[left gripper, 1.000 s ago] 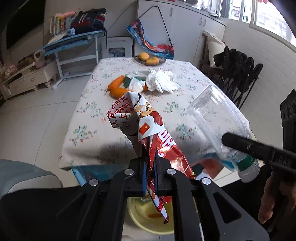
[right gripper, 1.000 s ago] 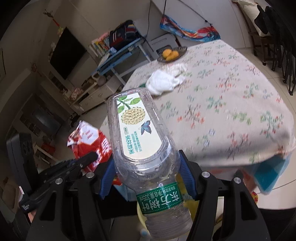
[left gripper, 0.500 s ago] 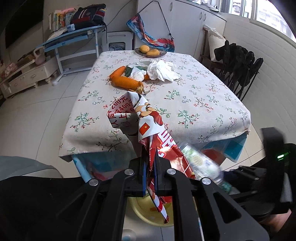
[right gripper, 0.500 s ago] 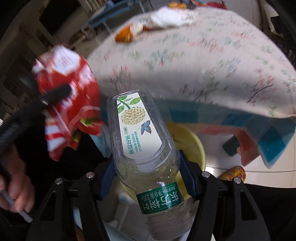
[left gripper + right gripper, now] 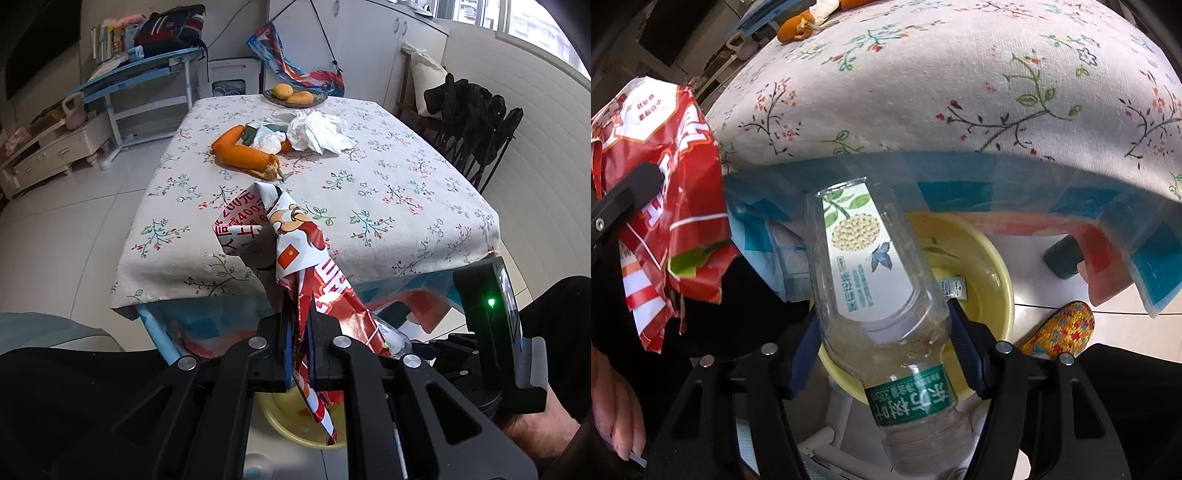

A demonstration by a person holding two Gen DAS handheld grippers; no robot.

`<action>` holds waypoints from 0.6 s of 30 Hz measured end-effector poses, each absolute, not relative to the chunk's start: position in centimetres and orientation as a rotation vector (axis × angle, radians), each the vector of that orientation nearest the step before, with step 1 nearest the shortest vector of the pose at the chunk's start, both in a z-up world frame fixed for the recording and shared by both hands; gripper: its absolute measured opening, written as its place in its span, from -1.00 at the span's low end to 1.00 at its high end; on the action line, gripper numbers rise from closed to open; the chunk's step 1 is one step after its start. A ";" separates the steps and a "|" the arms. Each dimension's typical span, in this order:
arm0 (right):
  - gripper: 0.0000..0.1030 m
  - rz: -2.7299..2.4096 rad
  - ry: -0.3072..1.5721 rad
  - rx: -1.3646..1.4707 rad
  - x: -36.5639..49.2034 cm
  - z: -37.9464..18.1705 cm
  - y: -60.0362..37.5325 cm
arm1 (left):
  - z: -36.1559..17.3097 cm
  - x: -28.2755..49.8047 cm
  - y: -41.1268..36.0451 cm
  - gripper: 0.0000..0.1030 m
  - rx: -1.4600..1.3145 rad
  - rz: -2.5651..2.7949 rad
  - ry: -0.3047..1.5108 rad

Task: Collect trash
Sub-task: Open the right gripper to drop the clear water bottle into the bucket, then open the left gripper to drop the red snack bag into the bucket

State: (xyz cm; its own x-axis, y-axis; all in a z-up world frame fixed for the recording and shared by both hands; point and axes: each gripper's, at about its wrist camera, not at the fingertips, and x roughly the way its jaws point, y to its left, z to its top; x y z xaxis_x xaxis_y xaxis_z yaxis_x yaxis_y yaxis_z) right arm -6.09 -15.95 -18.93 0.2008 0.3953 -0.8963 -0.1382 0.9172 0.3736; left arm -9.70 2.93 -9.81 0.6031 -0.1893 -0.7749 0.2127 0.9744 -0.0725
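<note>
Right tool [image 5: 882,345] pinches a clear bottle [image 5: 875,291], left tool [image 5: 299,347] a red wrapper [image 5: 295,258], both above the yellow basin [image 5: 990,266]; tissues [image 5: 317,133] beyond it remain uncollected.

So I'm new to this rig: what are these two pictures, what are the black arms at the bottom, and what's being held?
There is no robot here. A person holds a hand-held two-finger gripper in each hand, and each picture comes from a wide-angle camera on one gripper, looking along its fingers. Those fingers are the black arms.

In the left wrist view, the left gripper is shut on a crumpled red snack wrapper. Beyond it stands a table with a floral tablecloth carrying orange carrots, crumpled white tissue and a fruit plate.

In the right wrist view, the right gripper holds an empty clear plastic bottle, cap end toward the camera, above a yellow basin on the floor by the table.
</note>
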 end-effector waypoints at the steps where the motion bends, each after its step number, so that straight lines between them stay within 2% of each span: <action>1: 0.24 0.377 1.317 0.234 -6.0 -19.2 -16.0 | -9.9 -9.7 2.8 -0.88 0.030 -0.234 0.895; 8: 0.28 0.330 1.257 0.304 -6.3 -17.9 -17.7 | -10.3 -9.9 2.5 -0.87 0.042 -0.245 0.909; 18: 0.37 0.189 0.981 0.440 -7.5 -13.5 -22.1 | -12.7 -9.7 0.7 -0.87 0.102 -0.291 1.006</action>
State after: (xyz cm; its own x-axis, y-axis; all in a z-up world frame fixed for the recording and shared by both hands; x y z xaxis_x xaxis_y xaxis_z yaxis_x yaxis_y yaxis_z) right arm -7.47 -22.08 -13.48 0.5488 0.3491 -0.7596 0.0415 0.8961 0.4419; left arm -9.72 0.73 -12.66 0.5006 -0.1934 -0.8438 0.2869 0.9567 -0.0491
